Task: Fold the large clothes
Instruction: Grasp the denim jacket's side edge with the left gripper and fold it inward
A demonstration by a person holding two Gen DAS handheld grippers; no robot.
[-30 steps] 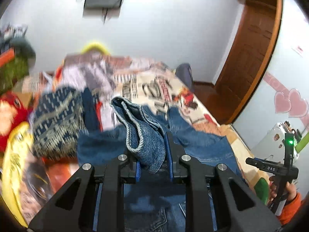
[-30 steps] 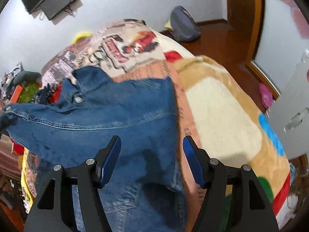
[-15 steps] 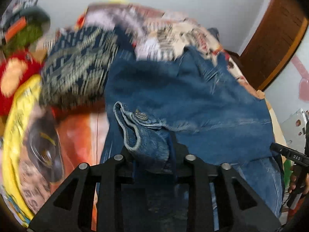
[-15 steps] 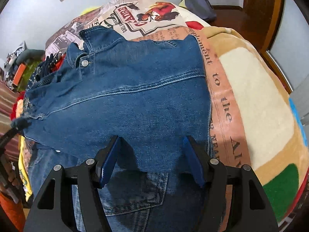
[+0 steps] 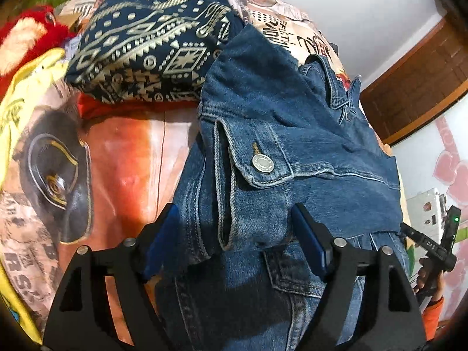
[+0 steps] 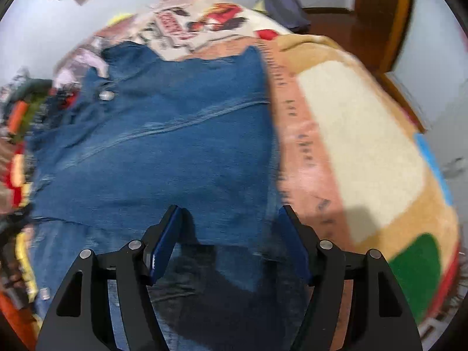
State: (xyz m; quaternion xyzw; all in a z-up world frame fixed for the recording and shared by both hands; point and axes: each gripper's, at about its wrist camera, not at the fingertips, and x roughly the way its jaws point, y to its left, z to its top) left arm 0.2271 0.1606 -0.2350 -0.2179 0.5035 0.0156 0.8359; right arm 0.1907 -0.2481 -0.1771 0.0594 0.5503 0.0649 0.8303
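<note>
Across the bed: printed blanket, showing orange at the left of the left wrist view and cream, tan and green patches at the right of the right wrist view.
Denim jacket: spread over the blanket, filling the centre of both views; one part is folded over the rest, its cuff and metal button lying on top at frame centre.
Patterned navy cloth: upper left of the left wrist view, bunched, its edge touching the jacket's upper left.
Left gripper: bottom centre, fingers spread wide on either side of the folded denim, holding nothing; the cuff fold lies between them.
Right gripper: bottom centre of its view, fingers wide apart above the jacket's lower part, gripping nothing; this view is blurred, so whether they touch the denim is probably not decidable.
Dark bag: top of the right wrist view, on the floor beyond the bed.
</note>
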